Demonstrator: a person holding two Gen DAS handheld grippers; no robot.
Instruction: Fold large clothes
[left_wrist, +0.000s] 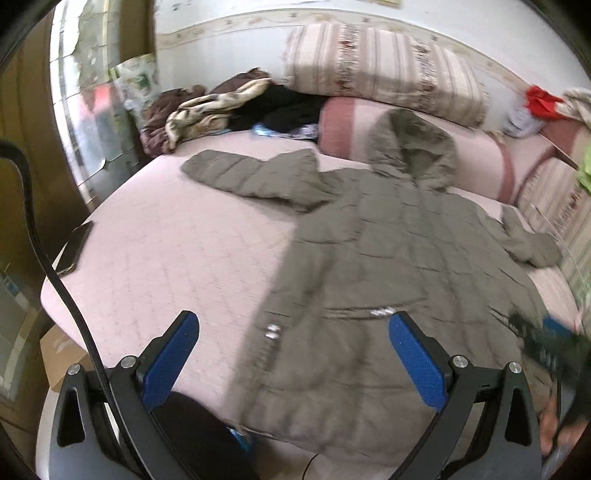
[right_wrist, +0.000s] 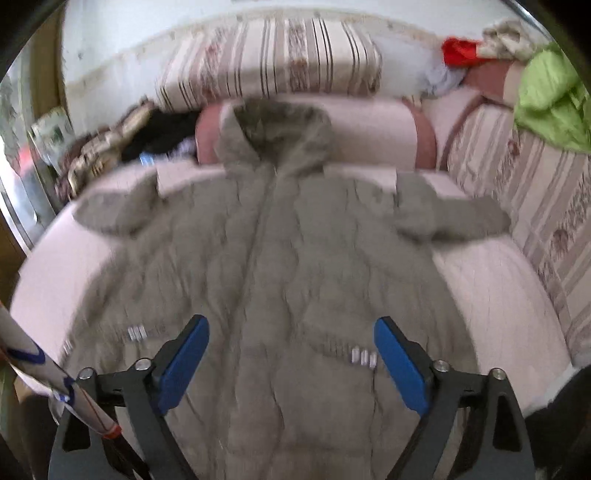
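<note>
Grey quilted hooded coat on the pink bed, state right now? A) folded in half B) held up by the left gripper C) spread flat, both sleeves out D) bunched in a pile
C: the grey quilted hooded coat lies spread flat on the pink bed, one sleeve out to each side, and both the left gripper and the right gripper hover open, holding nothing.

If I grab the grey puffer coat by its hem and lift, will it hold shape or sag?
The coat is quilted and padded, so it will probably sag in soft bends. It looks bulky rather than heavy. Its sleeves lie spread out and would likely dangle.

Grey coat (right_wrist: 280, 266) flat on pink bed (left_wrist: 166, 251)
</note>
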